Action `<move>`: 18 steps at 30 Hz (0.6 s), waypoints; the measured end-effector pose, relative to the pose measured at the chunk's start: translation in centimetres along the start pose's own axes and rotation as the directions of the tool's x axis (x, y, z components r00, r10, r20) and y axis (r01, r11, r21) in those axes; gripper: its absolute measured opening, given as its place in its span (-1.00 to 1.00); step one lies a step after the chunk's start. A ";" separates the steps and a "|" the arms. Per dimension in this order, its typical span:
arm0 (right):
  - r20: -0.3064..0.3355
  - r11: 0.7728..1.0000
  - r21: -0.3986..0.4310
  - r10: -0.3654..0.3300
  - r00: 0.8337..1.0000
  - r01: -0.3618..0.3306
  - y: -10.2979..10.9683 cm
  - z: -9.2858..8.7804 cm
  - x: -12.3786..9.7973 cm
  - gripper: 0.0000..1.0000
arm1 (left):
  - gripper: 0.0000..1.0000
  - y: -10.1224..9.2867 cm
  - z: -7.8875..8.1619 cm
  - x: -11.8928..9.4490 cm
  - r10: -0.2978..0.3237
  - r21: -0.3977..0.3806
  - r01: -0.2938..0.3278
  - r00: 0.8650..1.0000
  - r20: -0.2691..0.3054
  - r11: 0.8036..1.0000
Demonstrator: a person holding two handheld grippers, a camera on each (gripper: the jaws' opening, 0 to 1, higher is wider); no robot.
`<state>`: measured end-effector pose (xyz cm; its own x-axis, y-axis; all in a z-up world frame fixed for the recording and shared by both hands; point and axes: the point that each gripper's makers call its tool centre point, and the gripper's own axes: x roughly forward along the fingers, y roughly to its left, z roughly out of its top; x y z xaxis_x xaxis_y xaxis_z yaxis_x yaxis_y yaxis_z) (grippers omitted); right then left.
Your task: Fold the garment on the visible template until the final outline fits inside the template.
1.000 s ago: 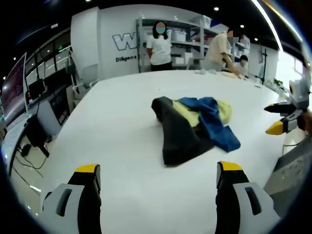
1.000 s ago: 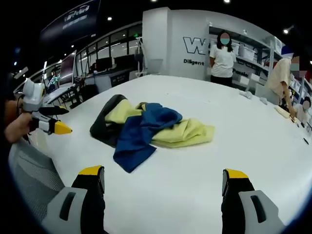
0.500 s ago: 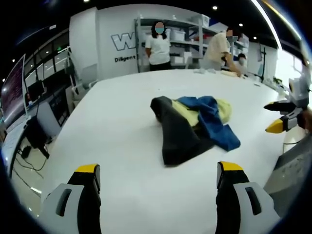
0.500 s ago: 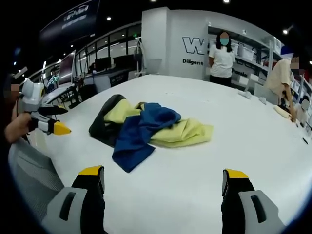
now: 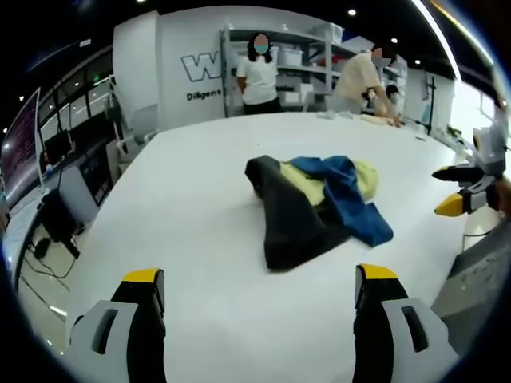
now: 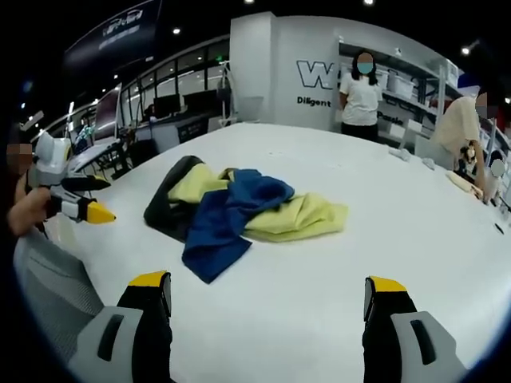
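Step in hand: you look to be at the very start; the garment (image 5: 319,209) is a crumpled heap of black, yellow and blue cloth, nothing folded yet, and neither tool touches it.
Garment place: centre of the left gripper view, left of centre in the right gripper view (image 6: 239,211), lying on the white table (image 5: 184,207).
Template: you cannot make out any outline on the table from here.
Left gripper (image 5: 255,299): jaws spread wide, empty, rising from the bottom of the frame, well short of the cloth; it also shows at the left edge of the right gripper view (image 6: 80,203).
Right gripper (image 6: 267,299): jaws likewise apart and empty, short of the cloth; seen at the right edge of the left gripper view (image 5: 467,191).
Next move: you will likely need to reach in, find an edge or corner, and spread the heap flat before folding.
Pose: both tools level, pointing toward the heap from opposite sides.
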<state>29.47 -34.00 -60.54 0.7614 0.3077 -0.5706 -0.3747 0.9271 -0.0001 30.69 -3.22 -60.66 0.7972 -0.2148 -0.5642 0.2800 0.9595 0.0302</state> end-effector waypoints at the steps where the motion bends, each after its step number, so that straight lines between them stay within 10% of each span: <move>1: -0.002 1.000 -0.002 -0.001 1.000 0.001 0.0 0.0 0.0 0.99 | 0.88 0.0 0.0 0.0 0.000 0.001 0.000 1.000 0.000 1.000; 18: 0.030 0.998 0.042 0.034 0.999 -0.035 0.5 0.6 -0.2 0.99 | 0.87 -0.1 0.6 -0.2 -0.004 -0.006 0.004 1.000 0.025 1.000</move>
<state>29.44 -33.47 -59.97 0.7637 0.3451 -0.5456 -0.3784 0.9240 0.0548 30.82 -3.37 -60.03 0.8089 -0.2233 -0.5438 0.2803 0.9596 0.0229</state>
